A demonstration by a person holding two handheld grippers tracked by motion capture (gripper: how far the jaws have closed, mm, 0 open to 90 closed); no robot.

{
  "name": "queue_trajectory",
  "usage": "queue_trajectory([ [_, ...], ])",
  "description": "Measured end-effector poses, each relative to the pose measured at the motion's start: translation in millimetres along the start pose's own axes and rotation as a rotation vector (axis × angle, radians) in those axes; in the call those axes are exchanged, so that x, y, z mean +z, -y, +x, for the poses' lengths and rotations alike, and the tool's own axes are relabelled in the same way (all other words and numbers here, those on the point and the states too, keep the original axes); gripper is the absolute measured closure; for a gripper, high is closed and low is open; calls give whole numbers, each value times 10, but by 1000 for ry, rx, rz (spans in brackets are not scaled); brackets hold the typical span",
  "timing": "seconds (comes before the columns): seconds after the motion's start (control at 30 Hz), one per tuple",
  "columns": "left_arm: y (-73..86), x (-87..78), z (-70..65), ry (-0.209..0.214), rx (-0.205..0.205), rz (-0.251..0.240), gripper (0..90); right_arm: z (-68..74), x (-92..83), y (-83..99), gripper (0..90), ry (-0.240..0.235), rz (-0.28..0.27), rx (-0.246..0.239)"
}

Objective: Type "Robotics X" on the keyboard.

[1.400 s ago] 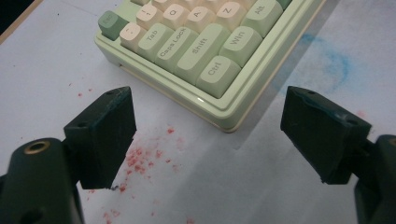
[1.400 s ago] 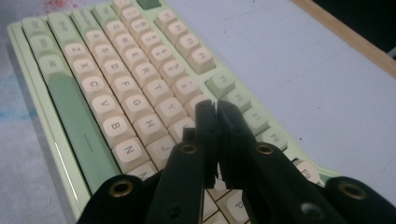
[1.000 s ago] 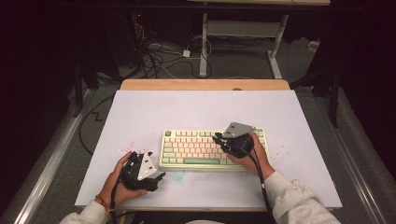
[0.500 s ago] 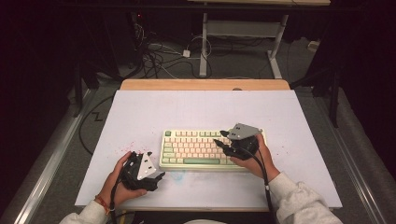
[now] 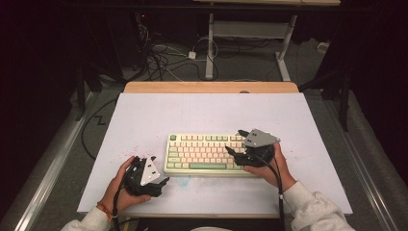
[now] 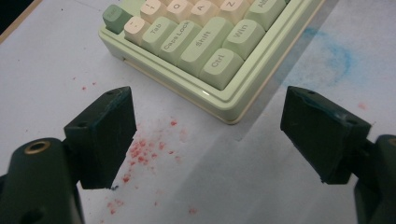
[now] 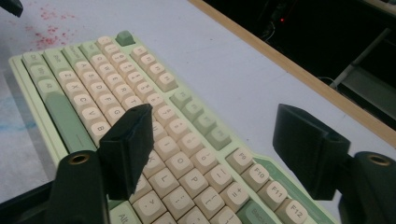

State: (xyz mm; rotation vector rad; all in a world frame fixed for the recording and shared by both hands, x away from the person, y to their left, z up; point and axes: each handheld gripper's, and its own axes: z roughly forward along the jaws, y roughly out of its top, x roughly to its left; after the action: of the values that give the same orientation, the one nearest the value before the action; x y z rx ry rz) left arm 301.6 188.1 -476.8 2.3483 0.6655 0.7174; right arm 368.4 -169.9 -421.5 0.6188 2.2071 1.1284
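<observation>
**High view: both tools open at a green keyboard**

High view shows the wide white-topped surface (image 5: 211,115) with a pale wooden strip along its far edge. Near its front middle lies the pale green mechanical keyboard with cream and green keycaps (image 5: 204,154), flat and square to the person.

Right tool (image 5: 235,142), black with a grey three-cornered plate on top, hovers over the keyboard's right end in the person's right hand (image 5: 269,166). Its jaws have just been opening and now stand wide, with nothing between them; in the right gripper view they hang above the letter and function rows, and the pads (image 7: 128,147) touch no key.

Left tool (image 5: 161,171), also black with a grey plate, rests in the left hand (image 5: 122,187) on the surface just beside the keyboard's near left corner. In the left gripper view its jaws are spread wide and empty, pointing at the corner with the Ctrl key (image 6: 219,67) but apart from it.

Small red specks (image 6: 140,149) dot the surface between those jaws, and a faint blue smear (image 6: 336,53) marks it by the keyboard's front edge.
</observation>
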Motion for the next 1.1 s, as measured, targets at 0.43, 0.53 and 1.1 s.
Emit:
queue_trajectory([
  [0.43, -1, -13, 11, -12, -19, -7, 191, -17, -226, 119, 227, 43, -47, 21],
  [0.53, 0, -16, 15, -17, -27, -11, 200, -15, -287, 161, 227, 56, -51, 17],
  [1.1, -6, -84, 70, -37, -63, -44, 238, 10, -527, 430, 233, 112, -48, 7],
])
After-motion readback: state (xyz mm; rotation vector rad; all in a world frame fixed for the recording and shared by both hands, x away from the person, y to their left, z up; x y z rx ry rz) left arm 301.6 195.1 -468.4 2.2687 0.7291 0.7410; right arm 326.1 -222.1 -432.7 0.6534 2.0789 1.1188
